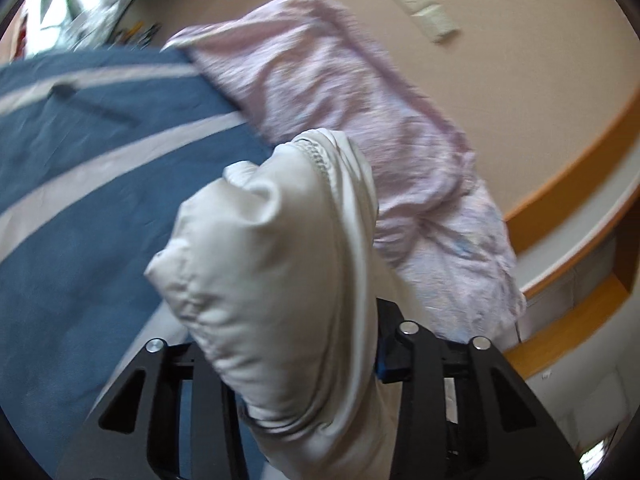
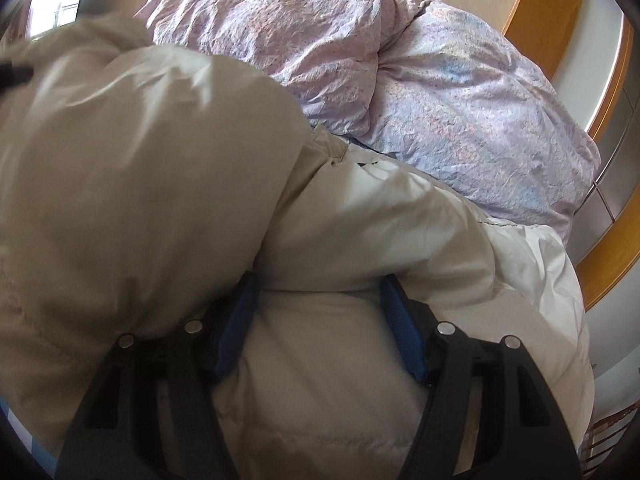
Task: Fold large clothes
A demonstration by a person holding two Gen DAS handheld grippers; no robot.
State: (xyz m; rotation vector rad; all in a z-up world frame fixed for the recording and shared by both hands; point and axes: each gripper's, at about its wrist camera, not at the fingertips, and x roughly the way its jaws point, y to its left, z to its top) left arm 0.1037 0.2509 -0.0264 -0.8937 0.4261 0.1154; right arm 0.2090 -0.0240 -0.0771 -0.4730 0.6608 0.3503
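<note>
Left gripper (image 1: pixel 298 364) and right gripper (image 2: pixel 318 320), fingers clamped.

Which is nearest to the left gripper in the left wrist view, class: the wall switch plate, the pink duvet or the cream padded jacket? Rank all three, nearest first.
1. Cream padded jacket: bunched between the fingers of the left gripper.
2. Pink duvet: just behind the jacket, up and right.
3. Wall switch plate: on the beige wall, top right, beyond the duvet.

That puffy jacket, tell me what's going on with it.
A person holds a gripper in each hand, and both are clamped on the cream jacket. The left gripper grips a bunched, seamed edge; the right gripper pinches a thick padded fold. The jacket lies bunched, not yet folded flat, beside a pink duvet on a blue striped bedspread.
</note>
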